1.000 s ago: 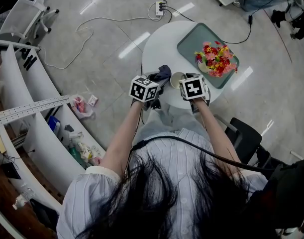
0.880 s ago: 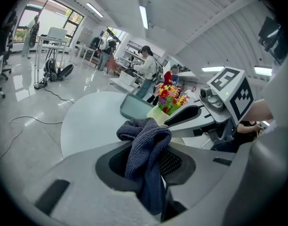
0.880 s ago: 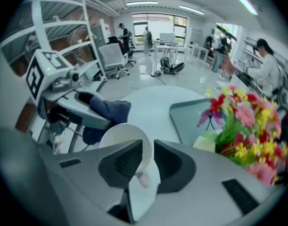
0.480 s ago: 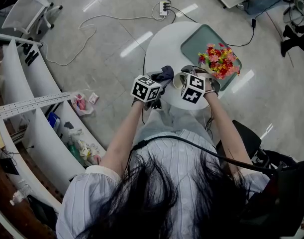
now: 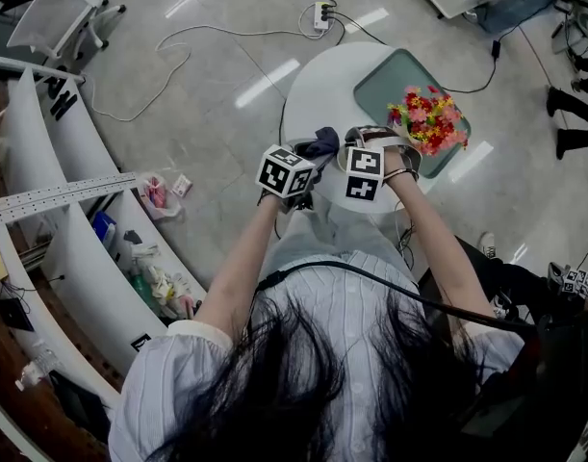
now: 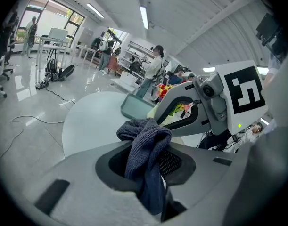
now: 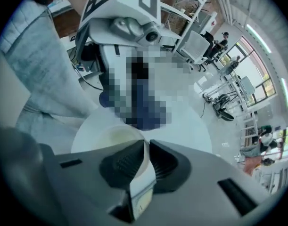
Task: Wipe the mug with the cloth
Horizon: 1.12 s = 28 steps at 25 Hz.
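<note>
My left gripper (image 6: 148, 160) is shut on a dark blue cloth (image 6: 144, 142), which bunches up above the jaws. In the head view the cloth (image 5: 322, 142) pokes out ahead of the left gripper (image 5: 307, 160) over the round white table (image 5: 318, 89). The right gripper (image 7: 144, 161) is shut on the wall of a pale cream mug (image 7: 110, 138), one jaw inside the rim and one outside. The left gripper view shows the right gripper (image 6: 187, 116) close on the right with the mug (image 6: 163, 115) turned toward the cloth. In the head view the mug is mostly hidden under the right gripper (image 5: 355, 148).
A green tray (image 5: 390, 73) with a bunch of red and yellow flowers (image 5: 426, 118) sits at the table's far right. A power strip (image 5: 322, 14) and cables lie on the floor beyond. Curved white shelving (image 5: 43, 191) runs along the left. People stand far off.
The right gripper has rolled and turned the mug leftward toward the cloth, so the mug's open top no longer shows from above. The left gripper has barely moved.
</note>
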Available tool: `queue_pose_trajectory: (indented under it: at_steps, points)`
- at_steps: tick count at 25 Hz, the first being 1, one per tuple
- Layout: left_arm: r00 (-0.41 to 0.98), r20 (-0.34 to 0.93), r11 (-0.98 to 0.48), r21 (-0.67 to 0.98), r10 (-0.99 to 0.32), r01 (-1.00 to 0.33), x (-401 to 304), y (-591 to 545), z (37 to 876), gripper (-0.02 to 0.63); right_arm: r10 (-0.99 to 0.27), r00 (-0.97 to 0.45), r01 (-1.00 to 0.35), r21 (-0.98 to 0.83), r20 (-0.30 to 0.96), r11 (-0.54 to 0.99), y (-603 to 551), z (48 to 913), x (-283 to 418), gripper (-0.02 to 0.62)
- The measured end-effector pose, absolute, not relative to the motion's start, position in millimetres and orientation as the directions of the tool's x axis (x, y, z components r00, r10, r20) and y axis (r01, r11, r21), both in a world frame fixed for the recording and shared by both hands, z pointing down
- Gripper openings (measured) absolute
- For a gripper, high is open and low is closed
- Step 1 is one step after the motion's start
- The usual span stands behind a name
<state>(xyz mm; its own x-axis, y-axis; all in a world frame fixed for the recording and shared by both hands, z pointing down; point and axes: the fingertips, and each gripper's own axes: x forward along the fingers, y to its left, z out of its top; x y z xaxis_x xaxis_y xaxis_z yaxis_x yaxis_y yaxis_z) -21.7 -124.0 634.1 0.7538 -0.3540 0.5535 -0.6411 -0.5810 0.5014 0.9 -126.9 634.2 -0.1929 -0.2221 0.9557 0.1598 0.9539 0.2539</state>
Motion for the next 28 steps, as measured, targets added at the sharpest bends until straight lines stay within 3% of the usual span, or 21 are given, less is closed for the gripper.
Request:
queue_pose_trajectory:
  at_steps: [5, 14, 23, 28]
  points:
    - [0.752, 0.551, -0.574, 0.504, -0.362, -0.645, -22, -125, 633, 0.114, -0.195, -0.207, 0.015, 0.203, 0.959, 0.979, -131, 632, 2, 0.054]
    - [0.753, 0.550, -0.575, 0.505, -0.360, -0.644, -18, -123, 633, 0.114, -0.240, -0.209, -0.377, 0.148, 0.948, 0.914, -139, 628, 25, 0.054]
    - [0.755, 0.533, -0.547, 0.529, -0.381, -0.649, -9, -120, 630, 0.114, -0.279, -0.122, -0.743, 0.099, 0.953, 0.662, -146, 627, 57, 0.054]
    - [0.747, 0.525, -0.516, 0.543, -0.408, -0.663, -10, -121, 631, 0.114, -0.249, -0.127, -0.879, 0.008, 0.960, 0.477, -144, 629, 69, 0.054]
